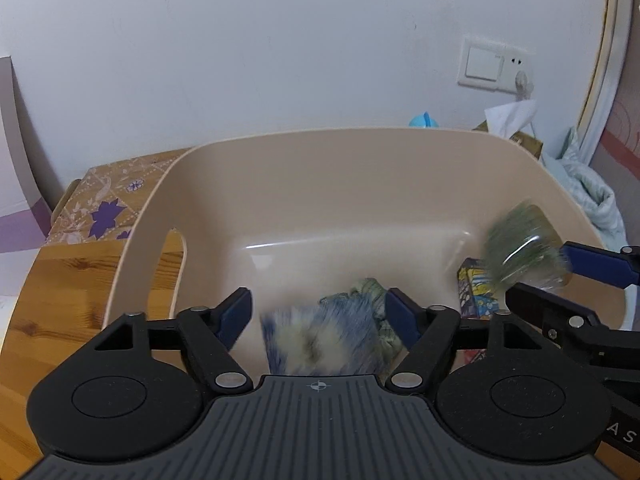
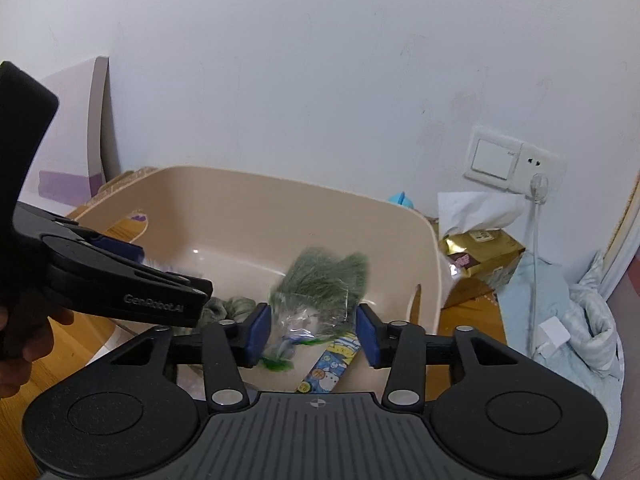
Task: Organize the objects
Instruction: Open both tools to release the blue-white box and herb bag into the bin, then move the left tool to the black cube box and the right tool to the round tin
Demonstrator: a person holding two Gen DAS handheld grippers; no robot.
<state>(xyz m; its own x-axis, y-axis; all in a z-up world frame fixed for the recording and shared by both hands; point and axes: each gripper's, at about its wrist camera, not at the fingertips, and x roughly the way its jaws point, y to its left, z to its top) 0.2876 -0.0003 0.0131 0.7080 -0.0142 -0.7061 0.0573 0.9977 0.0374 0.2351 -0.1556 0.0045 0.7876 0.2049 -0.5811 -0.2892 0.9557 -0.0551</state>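
Observation:
A beige plastic bin (image 1: 224,184) stands on the wooden table; it also shows in the right wrist view (image 2: 224,216). My left gripper (image 1: 318,316) is open over the bin, with a blurred blue-and-white fuzzy item (image 1: 320,336) between and below its fingers. My right gripper (image 2: 314,334) is open, with a blurred green fuzzy item in clear wrap (image 2: 320,280) just ahead of its fingers, over the bin; it also shows in the left wrist view (image 1: 520,248). A green cloth (image 1: 368,288) and a colourful cartoon packet (image 2: 332,360) lie in the bin.
A patterned brown box (image 1: 108,204) sits left of the bin. A gold tissue pack (image 2: 480,252), a wall socket with a white cable (image 2: 532,200) and light blue bedding (image 2: 580,320) are on the right. The wall is close behind.

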